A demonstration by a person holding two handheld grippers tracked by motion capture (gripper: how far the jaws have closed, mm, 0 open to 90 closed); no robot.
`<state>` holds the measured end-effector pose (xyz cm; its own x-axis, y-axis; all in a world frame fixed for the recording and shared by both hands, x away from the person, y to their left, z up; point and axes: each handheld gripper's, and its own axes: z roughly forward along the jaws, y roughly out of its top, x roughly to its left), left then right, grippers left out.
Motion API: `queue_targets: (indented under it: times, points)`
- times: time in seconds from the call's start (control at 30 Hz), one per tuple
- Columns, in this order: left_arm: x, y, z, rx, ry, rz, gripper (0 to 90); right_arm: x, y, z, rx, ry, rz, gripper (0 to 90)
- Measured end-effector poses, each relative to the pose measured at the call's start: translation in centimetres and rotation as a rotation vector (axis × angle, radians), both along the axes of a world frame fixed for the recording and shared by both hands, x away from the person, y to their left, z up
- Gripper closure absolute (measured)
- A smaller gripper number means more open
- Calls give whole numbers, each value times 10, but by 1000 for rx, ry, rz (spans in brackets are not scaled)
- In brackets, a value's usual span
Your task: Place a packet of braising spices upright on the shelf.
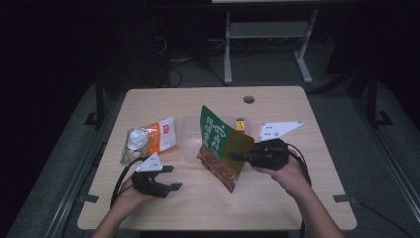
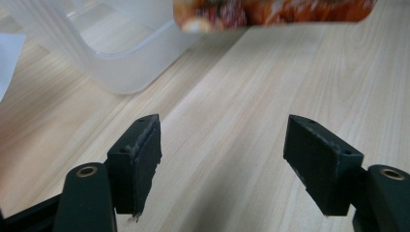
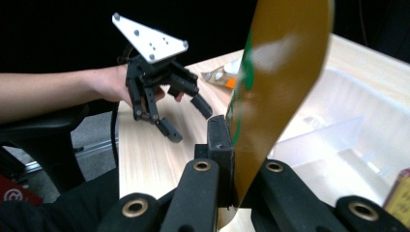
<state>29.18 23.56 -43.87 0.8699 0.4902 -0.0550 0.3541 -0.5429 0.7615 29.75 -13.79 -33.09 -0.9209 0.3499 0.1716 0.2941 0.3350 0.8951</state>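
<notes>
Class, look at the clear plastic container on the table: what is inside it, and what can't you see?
The clear container looks empty where visible. The green snack bag, clamped in the right gripper, covers its right part, so anything there stays hidden.

My light wood surface [image 1: 277,208] stands on grey floor [image 1: 346,99] in a dark room; a white metal frame [image 1: 228,54] stands behind.

The green and orange printed plastic snack bag [image 1: 221,147] stands tilted on edge, lifted above the table [image 1: 277,198], just beside the clear plastic container [image 1: 190,136].
</notes>
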Motion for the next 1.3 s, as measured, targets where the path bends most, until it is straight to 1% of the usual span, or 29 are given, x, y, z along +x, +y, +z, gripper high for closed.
queue_targets:
  times: [0.17,0.4,0.57,0.67,0.77,0.87,1.0,1.07,1.13,1.23,1.3]
  points:
    - [1,1,-1,-2,5,14,261,6,-1,15,5,-29,-24,899]
    - [2,0,-3,8,15,14,244,19,-3,33,32,-73,-60,898]
    - [3,-1,-4,1,25,13,237,29,-5,41,40,-99,-90,899]
    - [4,0,-4,7,19,8,237,39,-9,44,48,-105,-116,899]
    - [3,1,-4,11,32,12,237,46,-10,44,50,-109,-139,898]
    - [4,0,-5,8,32,15,237,54,-12,42,54,-107,-166,899]
    - [4,-1,-7,8,35,14,237,61,-12,36,52,-92,-190,898]
    - [4,-1,-7,18,40,8,236,64,-12,33,50,-89,-201,898]
    - [4,-2,-7,17,42,5,236,66,-12,29,54,-81,-206,898]
    - [4,-2,-8,14,39,4,236,68,-11,24,45,-75,-214,898]
    - [5,-1,-7,22,35,0,236,69,-11,21,28,-76,-218,898]
